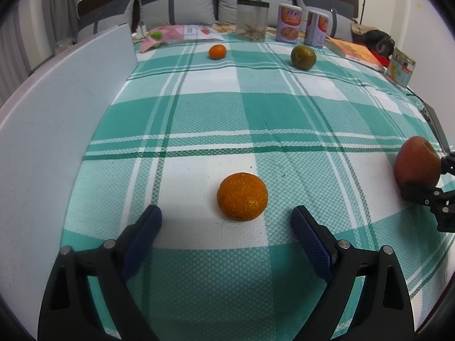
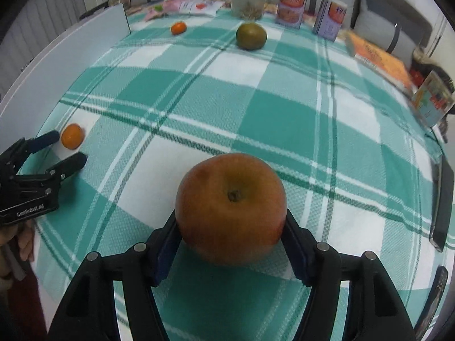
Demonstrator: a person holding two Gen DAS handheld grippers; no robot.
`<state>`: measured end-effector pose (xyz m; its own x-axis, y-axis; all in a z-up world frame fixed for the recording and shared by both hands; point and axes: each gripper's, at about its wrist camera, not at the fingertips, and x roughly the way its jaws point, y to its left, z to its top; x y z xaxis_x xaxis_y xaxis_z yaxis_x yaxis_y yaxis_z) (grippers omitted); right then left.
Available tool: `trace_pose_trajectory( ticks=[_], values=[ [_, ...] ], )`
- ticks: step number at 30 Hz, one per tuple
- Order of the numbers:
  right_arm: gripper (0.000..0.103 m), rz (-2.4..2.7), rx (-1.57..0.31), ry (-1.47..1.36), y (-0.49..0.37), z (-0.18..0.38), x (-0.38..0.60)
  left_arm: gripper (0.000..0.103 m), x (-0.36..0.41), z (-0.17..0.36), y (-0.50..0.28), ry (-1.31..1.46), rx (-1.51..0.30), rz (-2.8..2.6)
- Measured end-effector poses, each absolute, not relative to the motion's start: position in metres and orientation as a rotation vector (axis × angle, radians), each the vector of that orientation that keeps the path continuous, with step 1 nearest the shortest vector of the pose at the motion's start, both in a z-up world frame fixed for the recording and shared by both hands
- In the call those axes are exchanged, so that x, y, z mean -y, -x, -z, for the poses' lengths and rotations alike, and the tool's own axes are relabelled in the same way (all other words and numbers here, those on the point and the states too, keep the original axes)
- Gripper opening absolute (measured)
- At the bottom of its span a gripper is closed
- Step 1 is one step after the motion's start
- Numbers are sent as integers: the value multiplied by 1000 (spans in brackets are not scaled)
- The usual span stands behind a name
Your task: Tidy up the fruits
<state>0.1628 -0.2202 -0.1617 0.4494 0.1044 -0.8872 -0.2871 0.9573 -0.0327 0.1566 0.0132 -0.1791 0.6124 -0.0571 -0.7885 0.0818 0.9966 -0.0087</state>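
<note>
**Ana:** Tongs first, please. What is each one doing?

**Ben:** Right gripper (image 2: pixel 230 227) pinches a red apple (image 2: pixel 231 207) between its blue pads, one against each flank, stem hollow facing up. Whether the apple rests on the cloth or is just lifted, I cannot tell. Left gripper (image 1: pixel 226 216) is spread wide and holds nothing; a tangerine (image 1: pixel 242 196) sits on the checked tablecloth (image 1: pixel 256 108) just ahead, between the line of its fingers, not touching them.

**Ana:** Where is the other fruit?

**Ben:** Far across the cloth: a small tangerine (image 1: pixel 217 51) and a green citrus (image 1: pixel 303 57), well apart, near two cans (image 1: pixel 301 27) and a clear jar (image 1: pixel 252 20).

**Ana:** How would these handle?

**Ben:** My guess: the apple is firm, smooth and fairly heavy, so it may slip unless held across its widest part, as now. The tangerine looks light, with a pebbled, slightly soft skin; it should grip easily at its equator, but a hard squeeze could bruise it, and it may roll if nudged.
</note>
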Motion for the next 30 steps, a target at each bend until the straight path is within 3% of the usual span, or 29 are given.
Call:
trace_pose_trajectory(
  ticks=[1, 2, 9, 19, 22, 30],
  values=[
    [91, -231, -1065, 169, -160, 160, 222, 94, -13, 179, -157, -29, -908, 80],
    [93, -216, -1047, 136, -155, 157, 227, 94, -13, 179, -157, -29, -908, 80],
    [95, -106, -996, -80, -100, 149, 262, 94, -13, 179, -157, -28, -908, 80],
    [96, -57, -958, 31, -84, 176, 251, 94, -13, 179, -157, -29, -909, 79],
    [103, -50, -945, 35, -83, 179, 252, 94, -13, 179, -157, -28, -909, 79],
    [103, -68, -875, 40, -80, 182, 253, 94, -13, 179, -157, -28, -909, 79]
  ],
)
